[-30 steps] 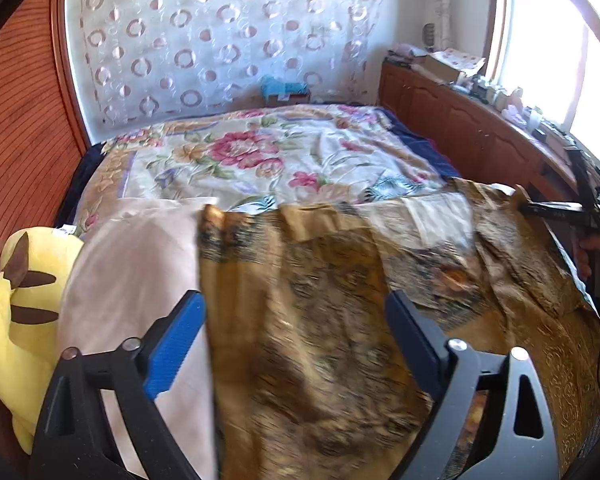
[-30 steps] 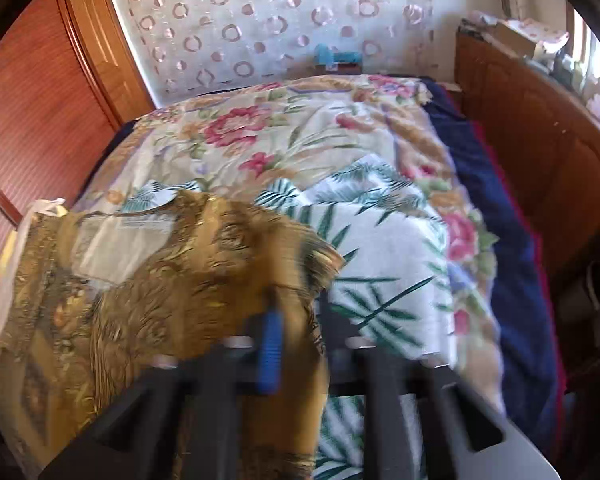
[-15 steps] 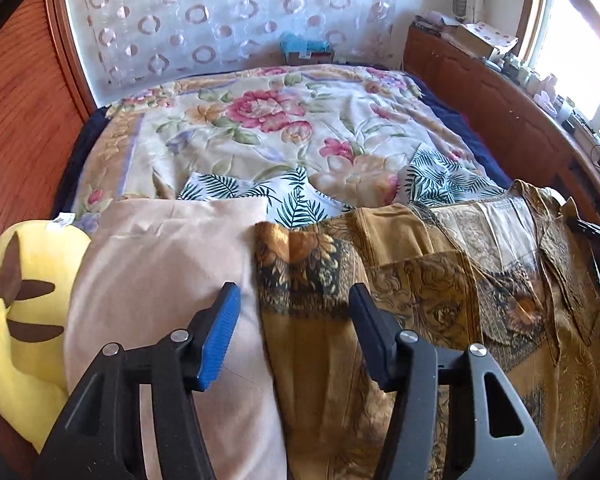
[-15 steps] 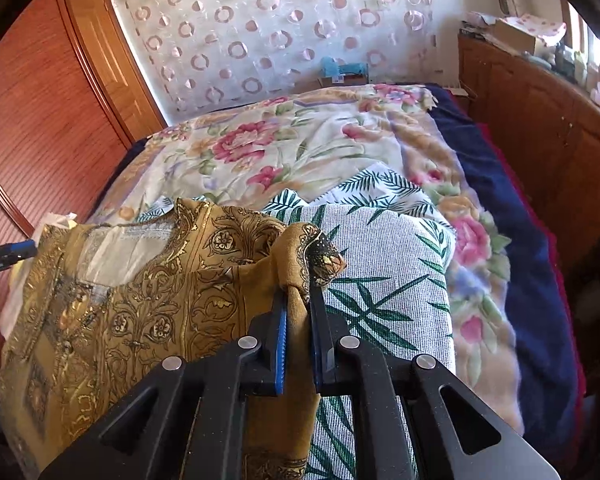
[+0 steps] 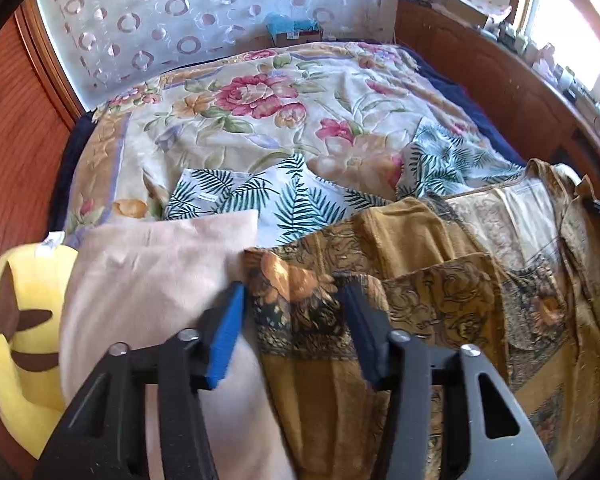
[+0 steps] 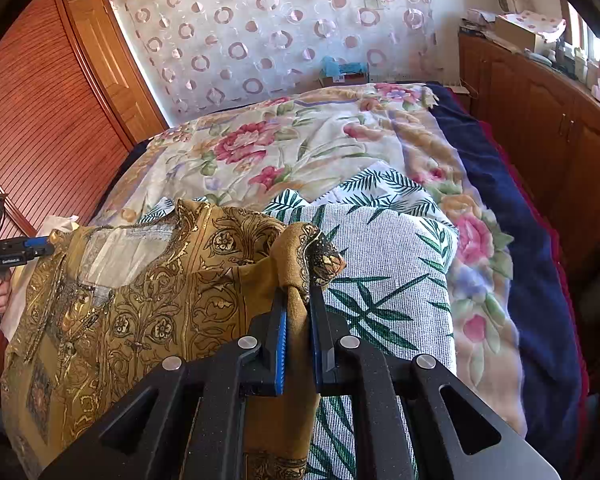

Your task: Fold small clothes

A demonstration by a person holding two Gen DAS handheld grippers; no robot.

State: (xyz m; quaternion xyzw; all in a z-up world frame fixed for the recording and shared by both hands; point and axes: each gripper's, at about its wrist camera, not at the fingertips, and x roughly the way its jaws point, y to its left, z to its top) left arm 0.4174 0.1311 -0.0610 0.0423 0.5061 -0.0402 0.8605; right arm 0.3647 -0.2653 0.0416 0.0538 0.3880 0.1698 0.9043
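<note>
A gold and brown patterned garment point(image 5: 440, 304) hangs spread between my two grippers above the near edge of the bed; it also shows in the right wrist view point(image 6: 148, 300). My left gripper point(image 5: 296, 300) is part open, its fingers on either side of the garment's left corner without pinching it. My right gripper point(image 6: 298, 292) is shut on the garment's bunched right corner. The left gripper appears at the far left of the right wrist view point(image 6: 40, 246). A palm-leaf print cloth point(image 6: 384, 276) lies on the bed under the garment.
A floral bedspread point(image 5: 268, 120) covers the bed. A beige pillow point(image 5: 148, 280) and a yellow plush toy point(image 5: 24, 320) lie at the near left. Wooden cabinets point(image 6: 548, 128) run along the right, a wooden wardrobe point(image 6: 40, 112) along the left.
The left gripper's jaws have narrowed around the garment's left corner. The garment has dropped lower, uncovering more of the leaf-print cloth. The right gripper keeps its grip.
</note>
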